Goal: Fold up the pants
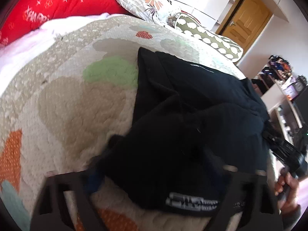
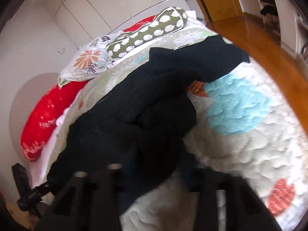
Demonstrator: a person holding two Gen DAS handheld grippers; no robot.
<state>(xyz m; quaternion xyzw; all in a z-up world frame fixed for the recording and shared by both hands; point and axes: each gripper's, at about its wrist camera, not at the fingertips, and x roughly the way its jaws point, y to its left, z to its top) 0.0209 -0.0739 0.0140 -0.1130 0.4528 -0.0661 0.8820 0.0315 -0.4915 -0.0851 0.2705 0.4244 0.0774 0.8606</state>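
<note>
Black pants (image 1: 202,104) lie crumpled on the quilted bed cover (image 1: 63,100). In the left wrist view the near end with a white printed label (image 1: 192,204) hangs draped between my left gripper's (image 1: 163,175) fingers, lifted off the cover; the fingertips are buried in cloth. My right gripper (image 1: 269,134) shows at the right edge of that view, clamped on the pants' far side. In the right wrist view the pants (image 2: 134,119) bunch over my right gripper (image 2: 154,169), whose fingertips are hidden under fabric. The left gripper (image 2: 46,188) shows at the lower left, gripping the pants' edge.
Red pillow (image 1: 57,5), floral pillow (image 1: 146,0) and green spotted bolster (image 1: 209,36) lie at the head of the bed. A wooden footboard (image 2: 269,44) runs along the bed's right side. A wooden door (image 1: 248,19) and cluttered shelves (image 1: 279,80) stand beyond.
</note>
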